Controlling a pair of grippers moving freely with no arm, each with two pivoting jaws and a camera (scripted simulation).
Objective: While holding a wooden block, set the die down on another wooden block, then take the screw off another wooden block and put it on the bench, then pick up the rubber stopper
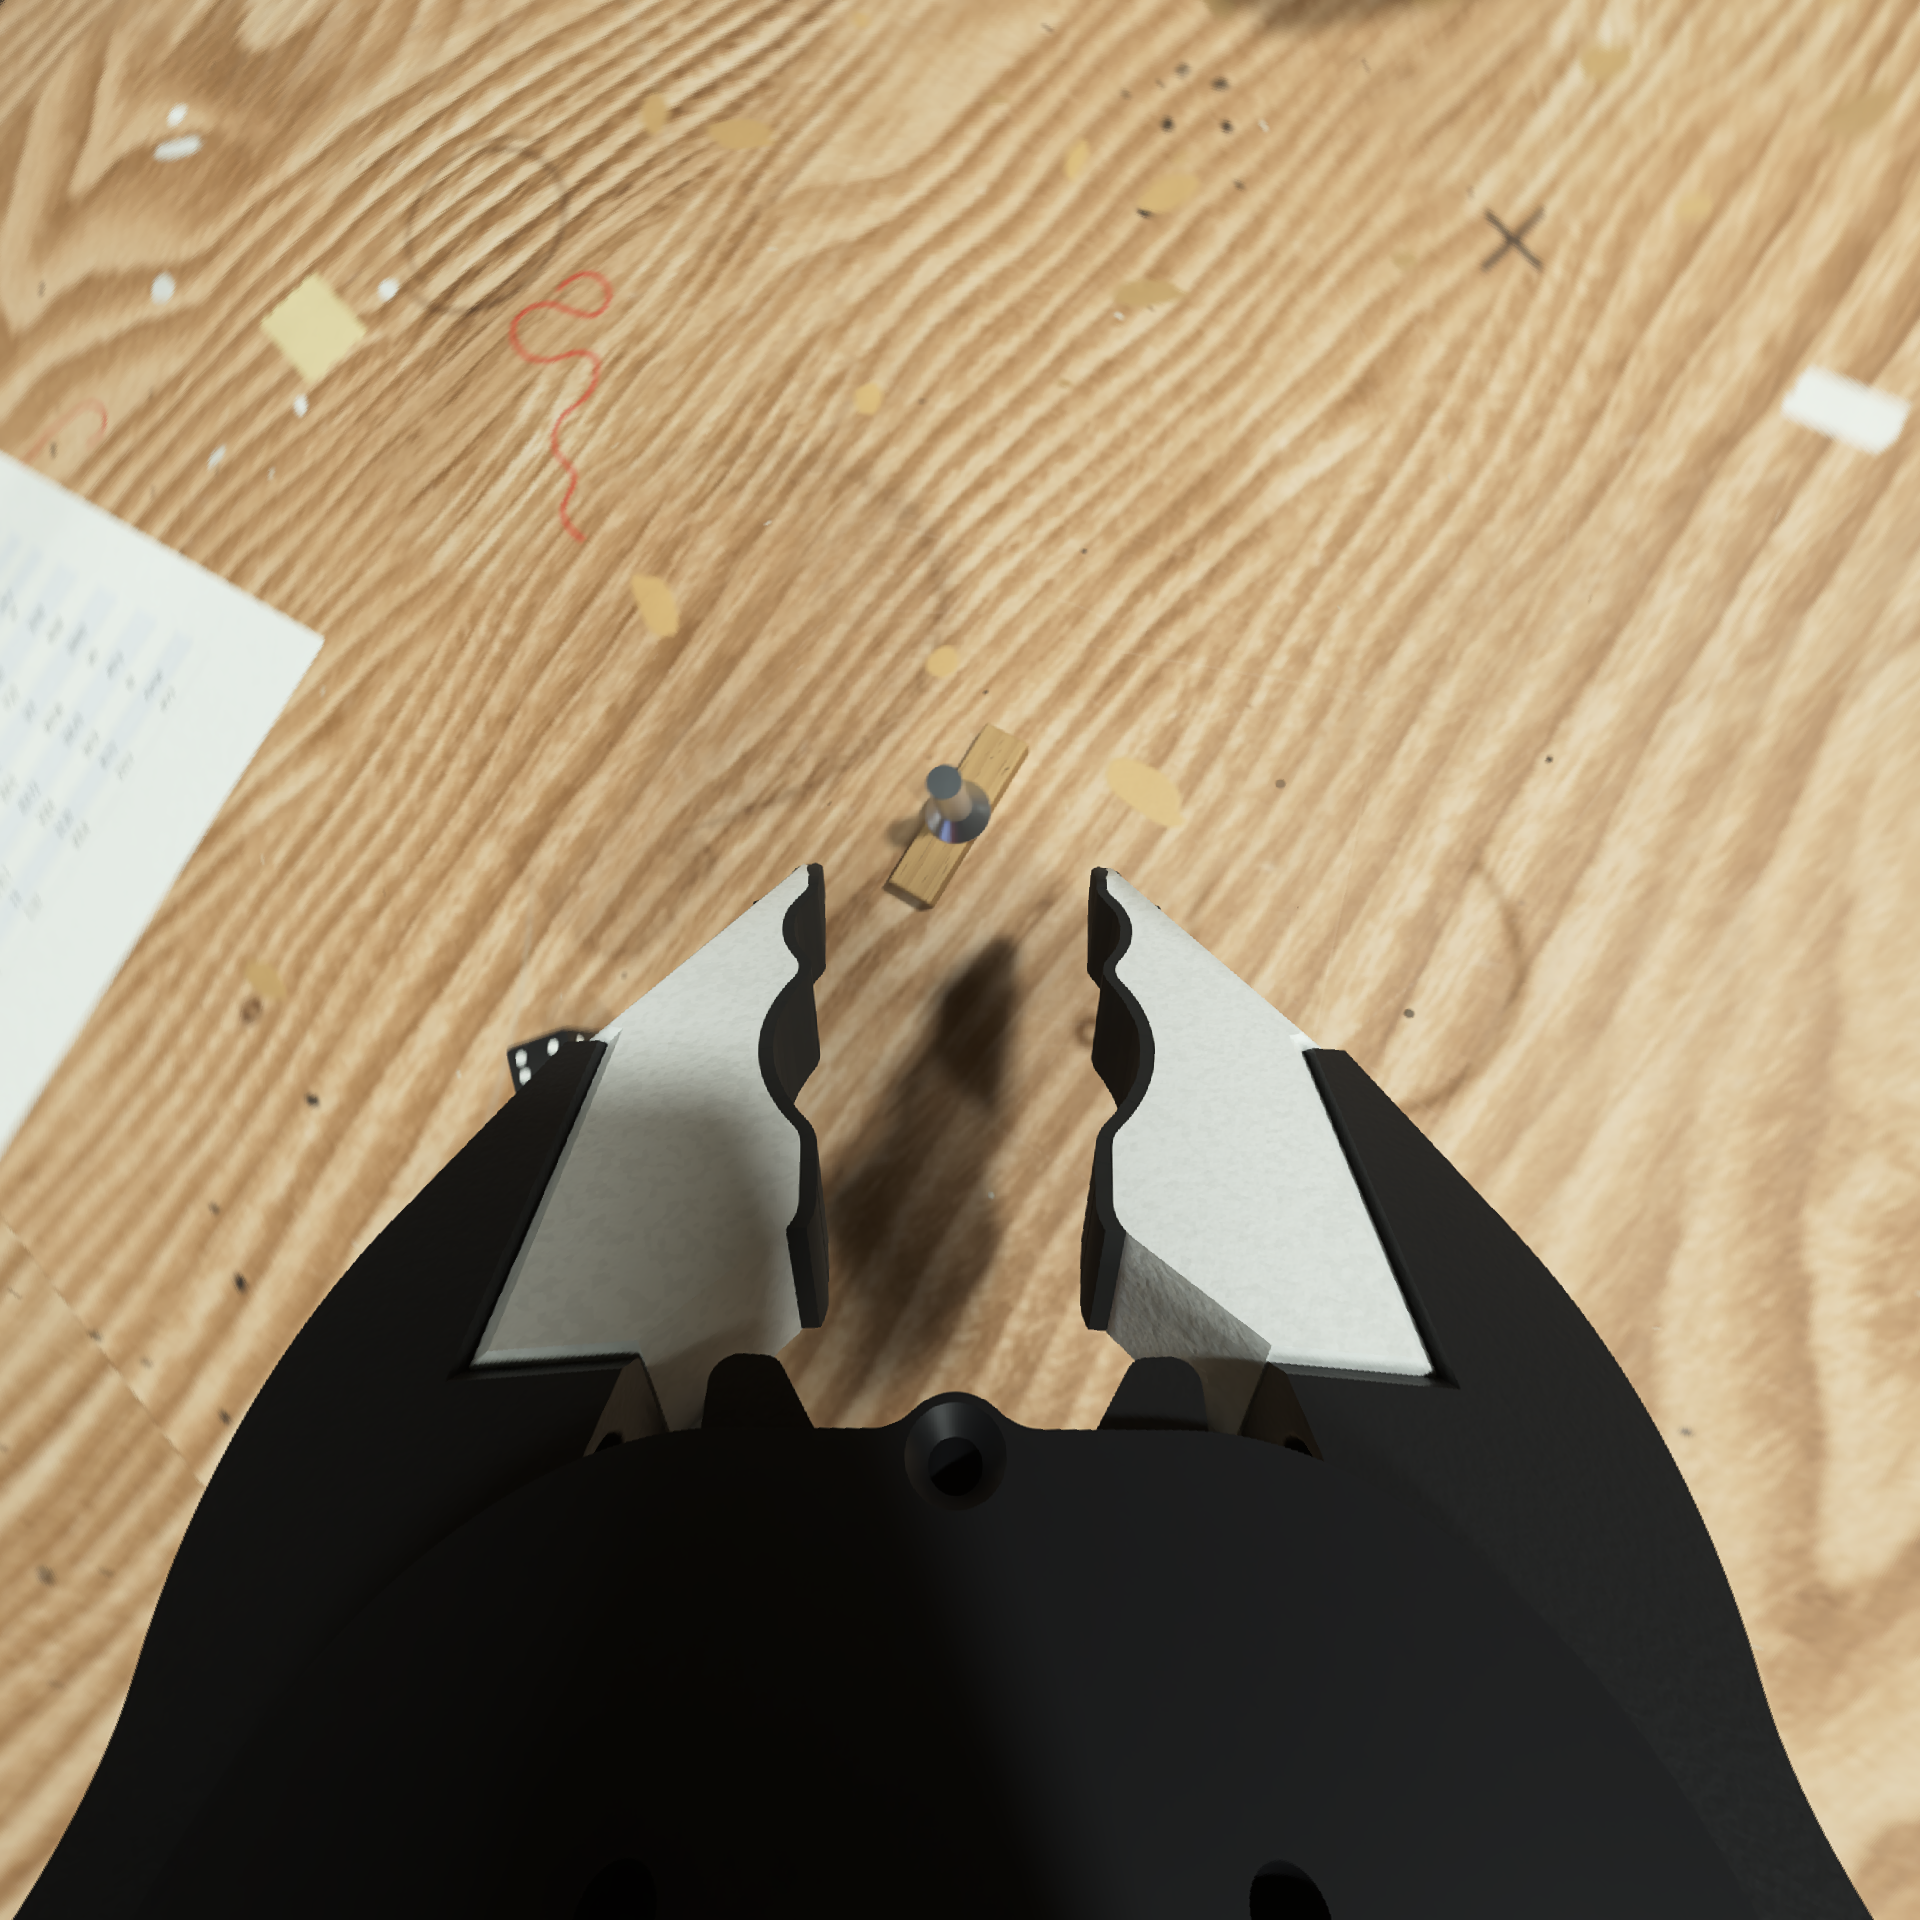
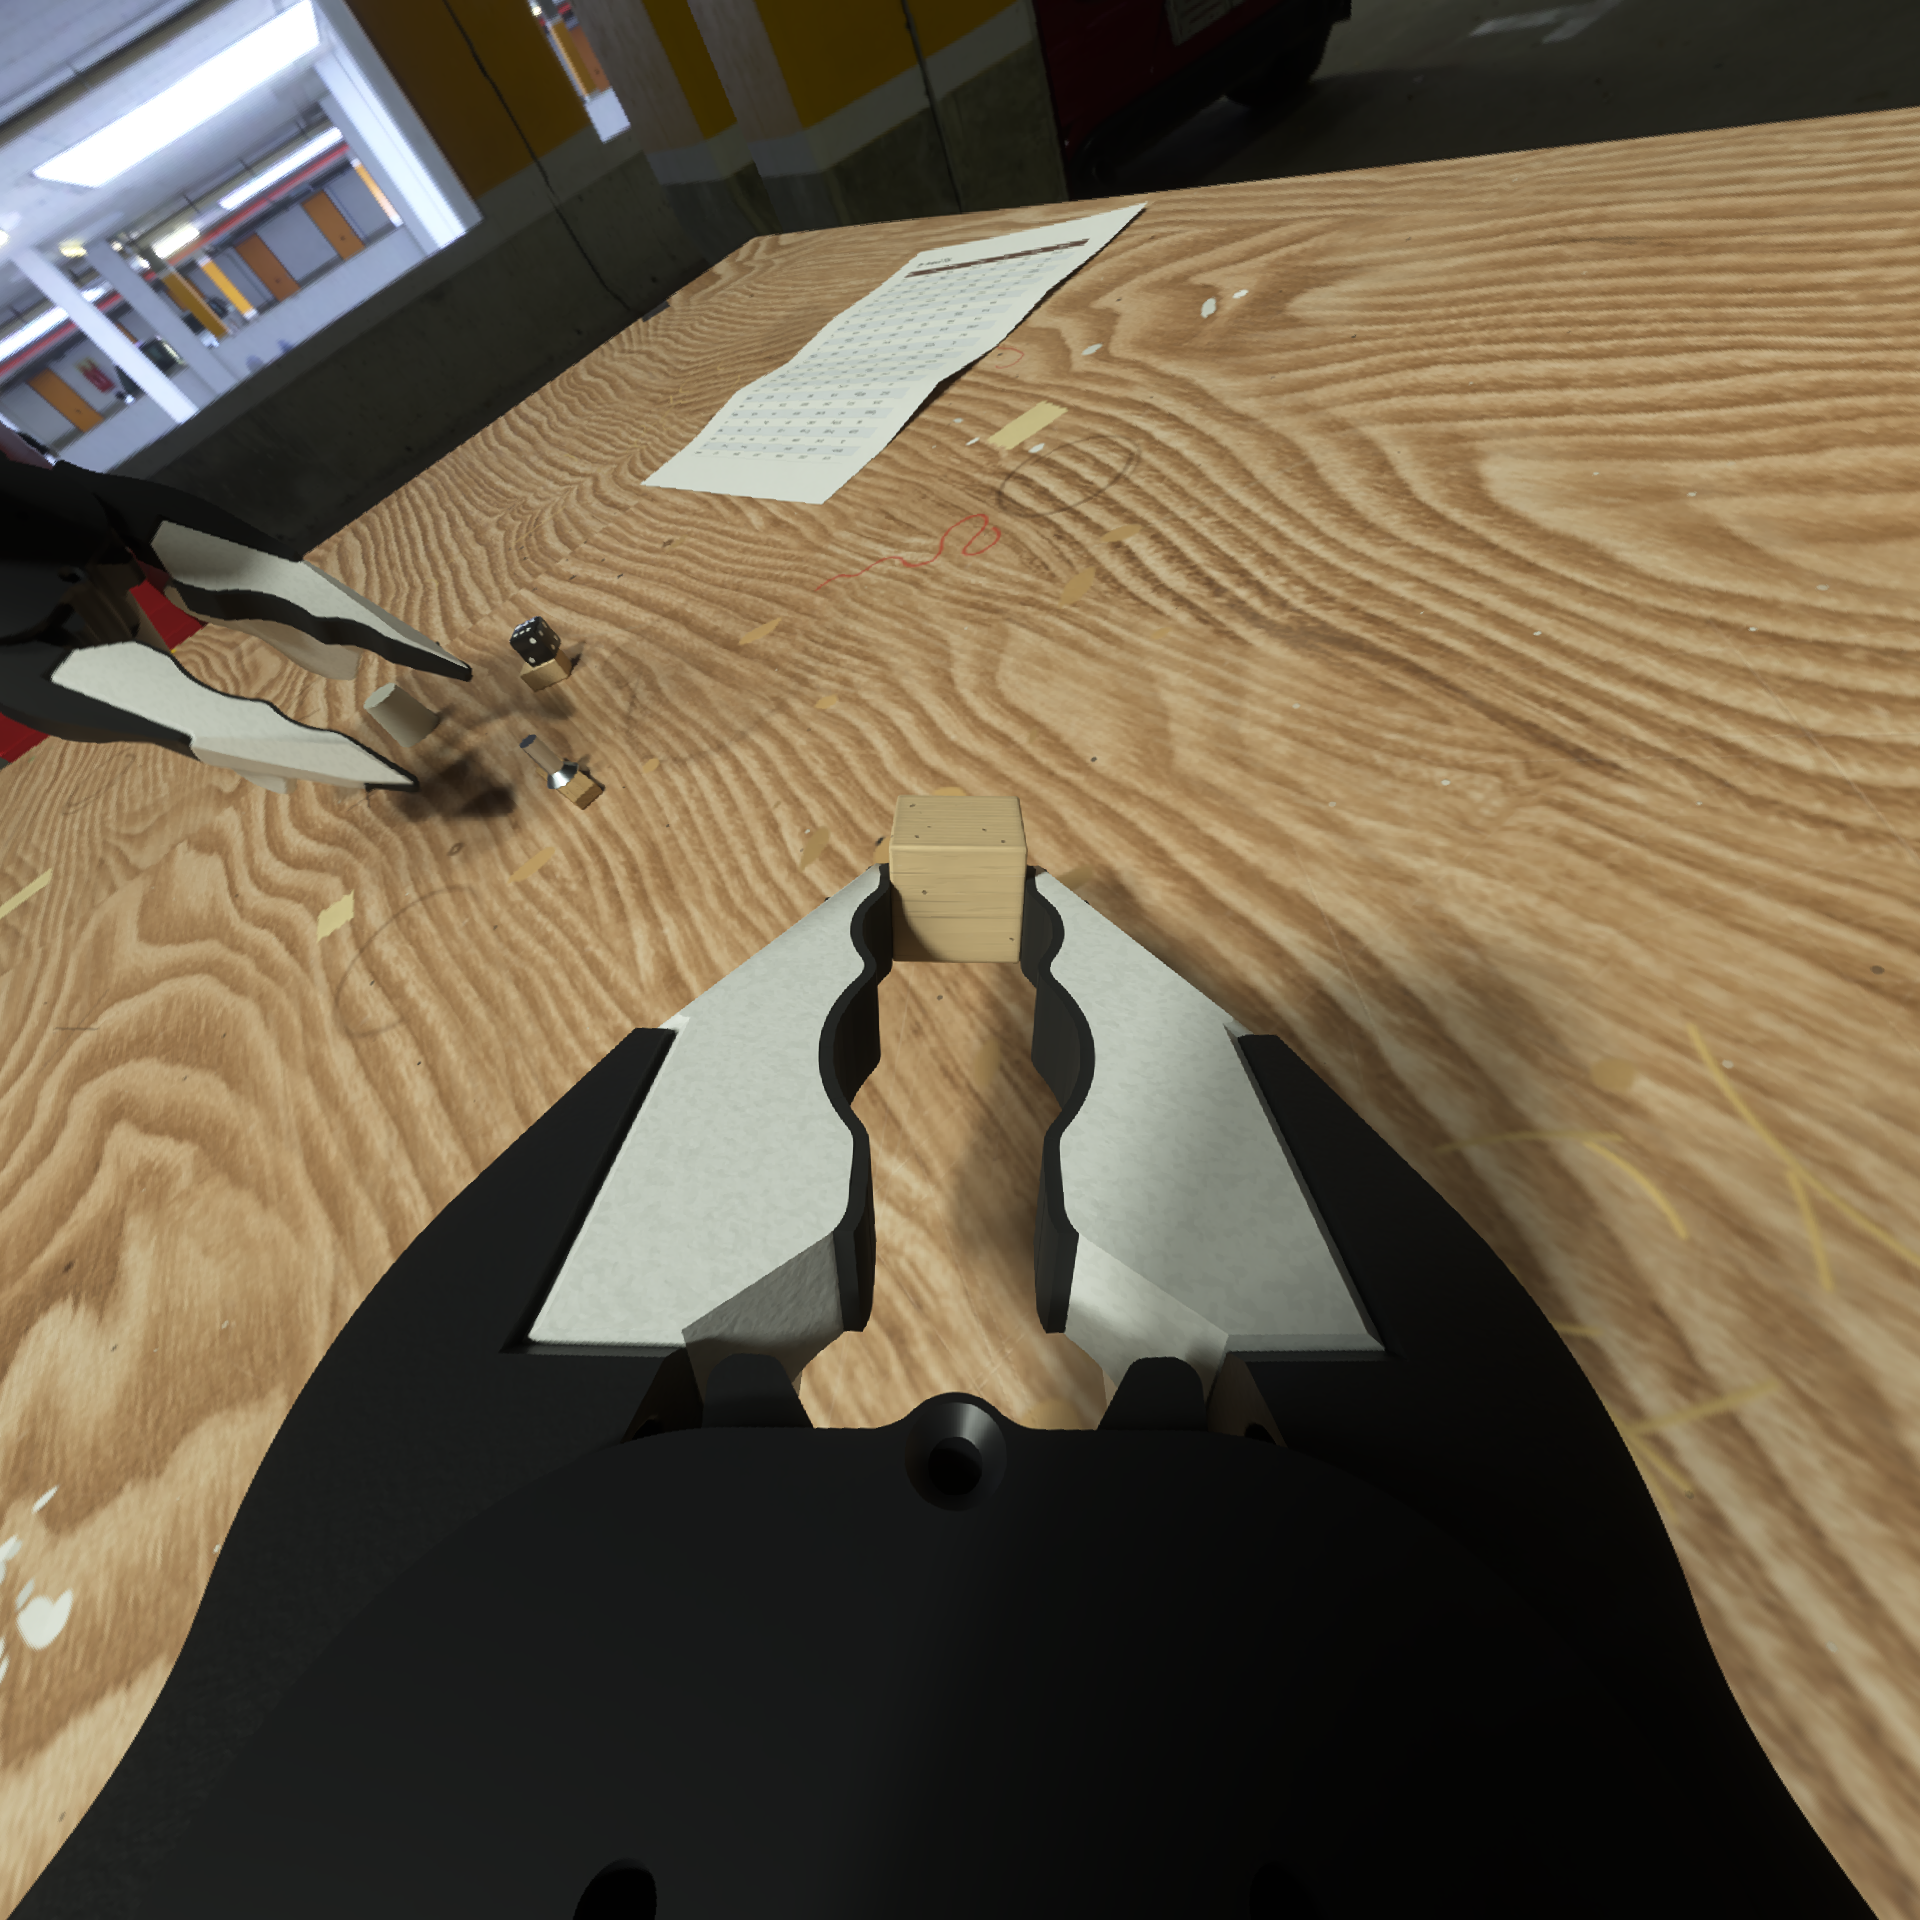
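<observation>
My right gripper (image 2: 958,883) is shut on a light wooden block (image 2: 956,878), held above the bench. My left gripper (image 1: 956,878) is open and empty, above the bench; it also shows in the right wrist view (image 2: 442,727). Just ahead of its fingertips a steel screw (image 1: 948,805) stands on a small flat wooden block (image 1: 956,816); both show in the right wrist view, the screw (image 2: 549,764) on its block (image 2: 584,792). A black die (image 2: 532,639) sits on another small wooden block (image 2: 545,673); its corner (image 1: 545,1055) peeks past my left finger. A beige rubber stopper (image 2: 400,715) lies between the left fingers in the right wrist view.
A white printed sheet (image 2: 894,353) lies at the far side of the wooden bench (image 2: 1455,623); it shows at the left in the left wrist view (image 1: 114,727). A red thread squiggle (image 1: 561,384) and wood chips lie about. The bench's far edge (image 2: 520,416) drops off behind the sheet.
</observation>
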